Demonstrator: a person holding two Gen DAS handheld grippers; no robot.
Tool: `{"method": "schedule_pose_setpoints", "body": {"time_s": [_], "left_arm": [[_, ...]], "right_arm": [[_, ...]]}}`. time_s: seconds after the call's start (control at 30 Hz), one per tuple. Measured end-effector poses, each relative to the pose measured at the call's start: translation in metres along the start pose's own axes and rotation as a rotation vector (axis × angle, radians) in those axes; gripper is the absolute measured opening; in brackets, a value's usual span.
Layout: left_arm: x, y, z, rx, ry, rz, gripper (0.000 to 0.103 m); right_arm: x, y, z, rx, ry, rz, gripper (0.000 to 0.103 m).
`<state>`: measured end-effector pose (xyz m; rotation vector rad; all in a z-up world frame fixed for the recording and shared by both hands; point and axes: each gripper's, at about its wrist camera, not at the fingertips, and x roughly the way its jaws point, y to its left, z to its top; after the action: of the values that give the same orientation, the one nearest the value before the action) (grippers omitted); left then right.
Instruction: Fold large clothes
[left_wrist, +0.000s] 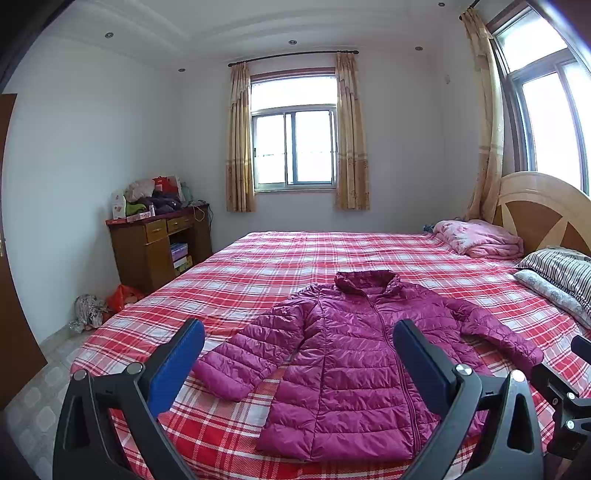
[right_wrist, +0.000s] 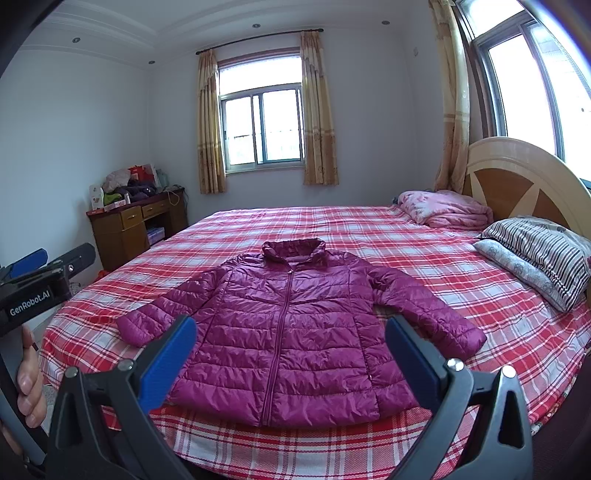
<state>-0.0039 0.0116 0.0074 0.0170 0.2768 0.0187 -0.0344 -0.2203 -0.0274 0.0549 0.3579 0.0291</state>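
The jacket (right_wrist: 291, 332) is being faced hem-first, collar pointing away (zipped, sleeves splayed); left gripper (left_wrist: 299, 354) and right gripper (right_wrist: 290, 350) are being held spread above its hem.

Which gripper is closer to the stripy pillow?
Right. The right gripper hangs over the jacket, on the striped pillow side; the left gripper is farther away.

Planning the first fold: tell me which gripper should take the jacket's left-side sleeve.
Left, probably. The left gripper hangs open nearest that sleeve; the right gripper faces the jacket middle.
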Motion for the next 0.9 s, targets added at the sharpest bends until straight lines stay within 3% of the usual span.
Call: {"method": "schedule_pose_setpoints", "body": {"time_s": [0.9], "left_arm": [[0.0033, 0.0071, 0.0005, -0.013, 0.006, 0.009, 0.102]], "right_arm": [[0.0025, 0.0009, -0.0025, 0.004, 0.009, 0.009, 0.103]]}}
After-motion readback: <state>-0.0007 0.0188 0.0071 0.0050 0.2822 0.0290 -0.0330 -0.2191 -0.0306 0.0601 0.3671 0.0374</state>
